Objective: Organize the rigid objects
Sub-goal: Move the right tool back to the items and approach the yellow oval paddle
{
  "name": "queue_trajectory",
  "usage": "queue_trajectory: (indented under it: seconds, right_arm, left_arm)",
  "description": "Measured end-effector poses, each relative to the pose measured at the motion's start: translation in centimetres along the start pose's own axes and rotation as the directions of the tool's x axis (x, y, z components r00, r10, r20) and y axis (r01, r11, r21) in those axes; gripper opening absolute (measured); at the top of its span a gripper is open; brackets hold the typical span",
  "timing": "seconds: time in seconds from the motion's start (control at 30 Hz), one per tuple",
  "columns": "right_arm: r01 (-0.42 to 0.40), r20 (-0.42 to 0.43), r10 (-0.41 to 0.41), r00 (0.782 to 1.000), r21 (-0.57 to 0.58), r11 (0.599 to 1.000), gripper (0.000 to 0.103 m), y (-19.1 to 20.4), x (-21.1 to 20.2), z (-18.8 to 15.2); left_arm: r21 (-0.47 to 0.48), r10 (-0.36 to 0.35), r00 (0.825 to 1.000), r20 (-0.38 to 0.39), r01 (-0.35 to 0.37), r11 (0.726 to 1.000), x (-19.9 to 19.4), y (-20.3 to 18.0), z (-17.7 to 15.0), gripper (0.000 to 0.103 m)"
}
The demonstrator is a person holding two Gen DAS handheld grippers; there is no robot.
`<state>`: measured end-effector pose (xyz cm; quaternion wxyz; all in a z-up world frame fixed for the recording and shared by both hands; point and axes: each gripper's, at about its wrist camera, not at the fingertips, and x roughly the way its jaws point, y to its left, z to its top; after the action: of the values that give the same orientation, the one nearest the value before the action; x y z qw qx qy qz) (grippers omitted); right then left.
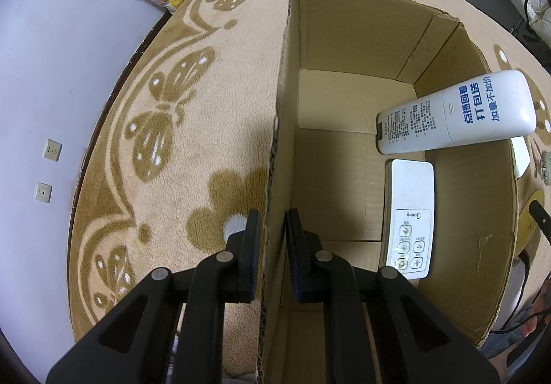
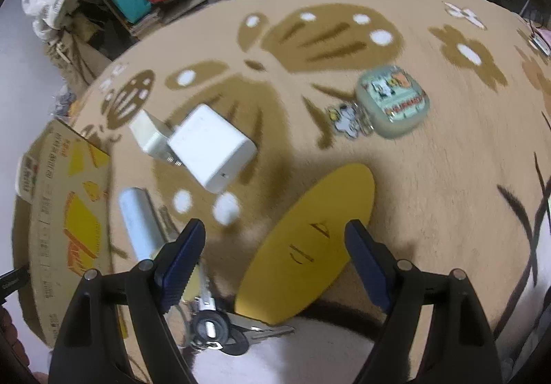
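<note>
The flat white plastic remote control (image 1: 409, 218) reads "Midea". The long white remote control (image 1: 458, 113) carries blue Chinese print "打包送".

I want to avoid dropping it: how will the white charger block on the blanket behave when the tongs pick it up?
The white charger block looks rigid and boxy, so it should not bend or roll. Its smooth glossy faces may slip between the pads. The soft blanket beneath could let it tilt when nudged.

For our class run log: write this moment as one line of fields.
left tool: astride cardboard box wall | right tool: open, empty, above yellow disc | in box: flat remote | white remote: leaning on rim
</note>
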<state>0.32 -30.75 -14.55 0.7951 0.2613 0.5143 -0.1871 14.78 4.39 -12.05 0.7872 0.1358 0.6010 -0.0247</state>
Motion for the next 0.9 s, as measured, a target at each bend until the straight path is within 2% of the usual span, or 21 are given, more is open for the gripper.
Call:
queue_trajectory:
  seconds: [0.33, 0.4, 0.73, 0.87, 0.9]
  right_arm:
    - [0.062, -0.050, -0.062, 0.997, -0.004, 0.998, 0.088, -0.2, 1.1, -0.6]
    - [0.044, -0.080, -0.041, 0.996, 0.033, 0.998, 0.088, -0.8, 1.6, -0.8]
    - [0.106, -0.061, -0.105, 0.993, 0.004, 0.994, 0.086, 0.4, 2.6, -1.2]
    - [0.177, -0.030, -0.178, 0.984, -0.025, 0.984, 0.073, 1.4, 2.8, -1.7]
    - [0.192, -0.017, -0.192, 0.981, -0.038, 0.981, 0.073, 1.8, 2.7, -1.8]
  left_arm:
    - [0.004, 0.006, 1.000, 0.002, -0.006, 1.000, -0.1, 0.0, -0.1, 0.015]
    - [0.006, 0.009, 1.000, 0.003, -0.009, 1.000, -0.1, -0.1, -0.2, 0.015]
    - [0.002, 0.007, 1.000, 0.000, -0.007, 1.000, -0.1, 0.1, -0.1, 0.015]
    - [0.005, 0.010, 1.000, 0.001, -0.010, 1.000, -0.1, 0.0, -0.2, 0.015]
    - [0.005, 0.010, 1.000, 0.001, -0.011, 1.000, -0.1, 0.0, -0.1, 0.015]
